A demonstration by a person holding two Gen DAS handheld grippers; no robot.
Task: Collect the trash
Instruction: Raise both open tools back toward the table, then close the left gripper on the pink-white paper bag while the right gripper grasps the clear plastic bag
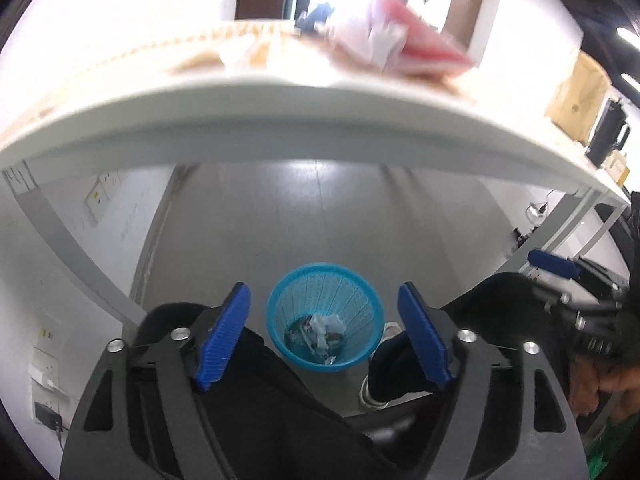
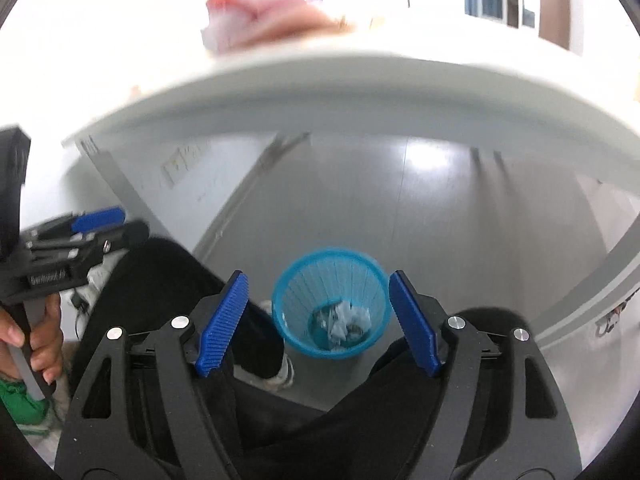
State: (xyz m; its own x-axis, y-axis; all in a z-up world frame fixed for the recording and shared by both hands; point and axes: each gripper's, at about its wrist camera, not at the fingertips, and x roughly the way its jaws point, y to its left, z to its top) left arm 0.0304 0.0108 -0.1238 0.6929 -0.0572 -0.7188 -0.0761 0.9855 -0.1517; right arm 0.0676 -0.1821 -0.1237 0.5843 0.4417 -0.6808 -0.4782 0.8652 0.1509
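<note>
Hovering low in both frames, the left gripper (image 1: 324, 336) and right gripper (image 2: 318, 318) hang spread wide, holding nothing. Between them at lower centre sits the blue basket (image 1: 352, 280), crumpled paper scraps (image 1: 326, 330) already inside. Next, I'd guess, comes the blurred pink-and-white wrapper (image 1: 400, 40) on the table (image 1: 280, 120), upper frame.

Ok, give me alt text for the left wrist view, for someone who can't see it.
Open left gripper hangs empty above a blue wastebasket on the floor, crumpled trash at its bottom. A white table edge arcs overhead with a blurred red-and-white wrapper on it.
</note>
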